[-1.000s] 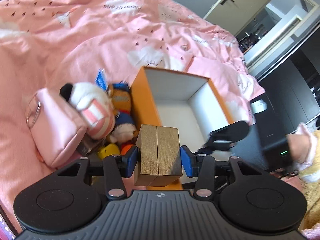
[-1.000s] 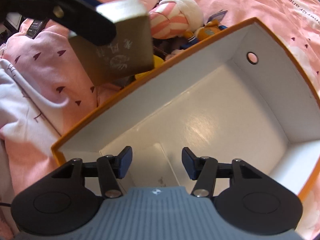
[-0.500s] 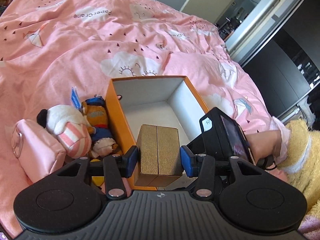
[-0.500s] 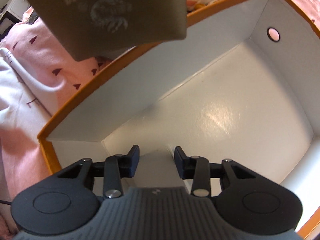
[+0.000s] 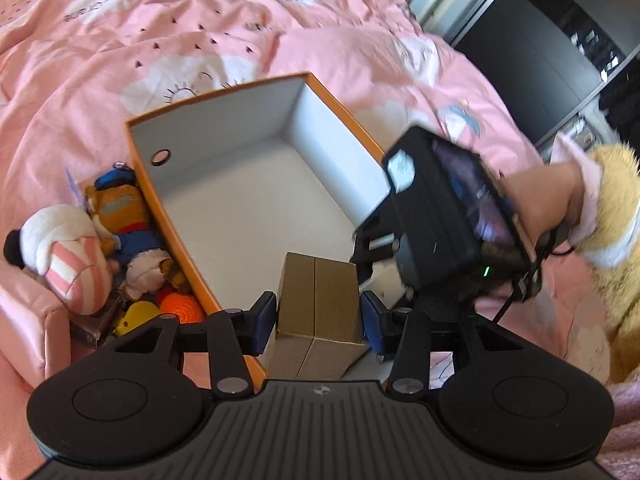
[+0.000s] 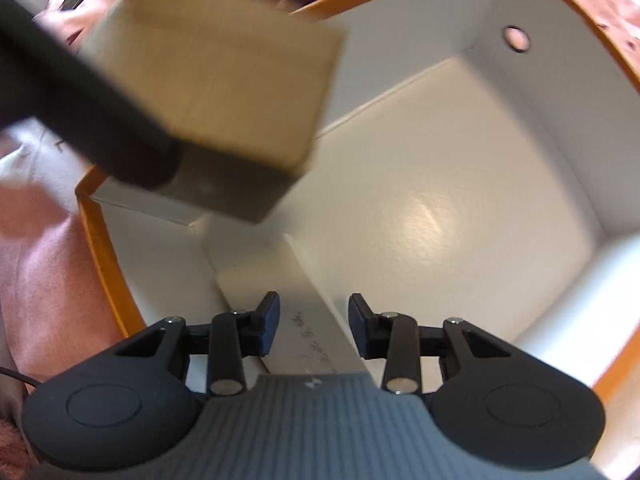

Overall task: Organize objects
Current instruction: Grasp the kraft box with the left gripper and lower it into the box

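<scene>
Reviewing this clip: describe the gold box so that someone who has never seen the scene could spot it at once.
On the pink cloud-print bedspread lies an open orange cardboard box with a white inside. At its near corner the left gripper holds a small gold ribbed box between its blue pads. Unlike the plush toys beside the orange box, it is hard-edged, plain gold, with a seam down its middle.

One orange box (image 5: 158,204) with a white inside, centre of the left wrist view. One gold carton (image 5: 318,300) at lower centre. Left of the box – two plush toys: a white-and-striped one (image 5: 66,252) and a bear in blue (image 5: 120,216). One pink pouch (image 5: 24,320) at the left edge. Two grippers – one per view
</scene>
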Demonstrator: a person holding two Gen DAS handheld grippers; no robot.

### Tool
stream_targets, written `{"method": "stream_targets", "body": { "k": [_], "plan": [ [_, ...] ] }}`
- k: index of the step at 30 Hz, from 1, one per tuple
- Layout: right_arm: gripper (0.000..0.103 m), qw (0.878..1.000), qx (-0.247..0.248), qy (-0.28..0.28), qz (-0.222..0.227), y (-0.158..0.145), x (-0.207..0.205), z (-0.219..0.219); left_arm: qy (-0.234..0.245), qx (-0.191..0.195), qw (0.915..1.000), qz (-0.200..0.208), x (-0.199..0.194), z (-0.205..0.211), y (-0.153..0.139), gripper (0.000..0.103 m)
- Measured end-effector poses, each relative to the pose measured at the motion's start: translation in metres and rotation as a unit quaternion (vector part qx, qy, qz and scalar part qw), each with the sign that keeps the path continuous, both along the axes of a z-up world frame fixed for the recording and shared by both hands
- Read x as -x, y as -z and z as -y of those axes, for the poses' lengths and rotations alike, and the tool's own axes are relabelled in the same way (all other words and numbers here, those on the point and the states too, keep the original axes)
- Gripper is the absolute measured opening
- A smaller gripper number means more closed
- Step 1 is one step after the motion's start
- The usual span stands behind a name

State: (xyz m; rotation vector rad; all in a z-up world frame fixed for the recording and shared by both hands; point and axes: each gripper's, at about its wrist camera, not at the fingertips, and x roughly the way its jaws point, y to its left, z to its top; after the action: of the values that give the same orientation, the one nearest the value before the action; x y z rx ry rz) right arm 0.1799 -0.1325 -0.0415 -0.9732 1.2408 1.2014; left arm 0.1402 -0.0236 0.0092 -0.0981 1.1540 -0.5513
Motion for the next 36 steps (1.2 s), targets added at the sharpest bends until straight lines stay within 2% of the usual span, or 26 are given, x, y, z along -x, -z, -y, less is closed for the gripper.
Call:
{"method": "stream_targets", "body": {
  "k": [3, 4, 7, 10, 12, 13, 18, 23, 27, 31, 36],
  "plan": [
    [0.04, 0.999, -0.013, 0.039, 0.021, -0.01, -0.009, 0.016, 0.042, -0.034, 0.9984, -0.012, -0.004, 0.02, 0.005, 0.052],
    [0.04, 0.998, -0.017, 0.052, 0.028, -0.012, -0.011, 0.021, 0.044, -0.043, 0.9978, -0.024, -0.008, 0.025, 0.009, 0.052],
    [0.04, 0.995, -0.039, 0.088, 0.029, -0.018, -0.016, 0.032, 0.027, -0.073, 0.9951, -0.061, -0.017, 0.036, 0.019, 0.052],
    [0.04, 0.995, -0.063, 0.074, 0.025, -0.023, -0.01, 0.04, 0.011, -0.098, 0.9924, -0.074, -0.017, 0.044, 0.027, 0.051],
    [0.038, 0.996, -0.071, 0.057, 0.024, -0.022, -0.005, 0.043, 0.0, -0.097, 0.9906, -0.096, -0.018, 0.044, 0.034, 0.051],
    [0.033, 0.996, -0.076, 0.051, 0.023, -0.021, -0.004, 0.044, -0.005, -0.094, 0.9898, -0.107, -0.018, 0.044, 0.036, 0.051],
    [0.021, 0.996, -0.089, 0.023, 0.022, -0.016, 0.01, 0.035, -0.028, -0.092, 0.9839, -0.151, -0.015, 0.038, 0.048, 0.051],
    [0.014, 0.993, -0.114, 0.004, 0.001, -0.018, 0.015, 0.023, -0.044, -0.094, 0.9745, -0.199, -0.013, 0.029, 0.056, 0.051],
    [0.005, 0.993, -0.119, -0.023, 0.007, -0.014, 0.025, 0.02, -0.042, -0.113, 0.9714, -0.204, -0.011, 0.028, 0.057, 0.05],
    [0.004, 0.991, -0.128, -0.023, -0.003, -0.016, 0.027, 0.024, -0.041, -0.115, 0.9701, -0.209, -0.011, 0.023, 0.056, 0.051],
    [0.005, 0.992, -0.128, -0.02, -0.014, -0.019, 0.028, 0.028, -0.027, -0.103, 0.9714, -0.212, -0.006, 0.015, 0.048, 0.062]
  ]
}}
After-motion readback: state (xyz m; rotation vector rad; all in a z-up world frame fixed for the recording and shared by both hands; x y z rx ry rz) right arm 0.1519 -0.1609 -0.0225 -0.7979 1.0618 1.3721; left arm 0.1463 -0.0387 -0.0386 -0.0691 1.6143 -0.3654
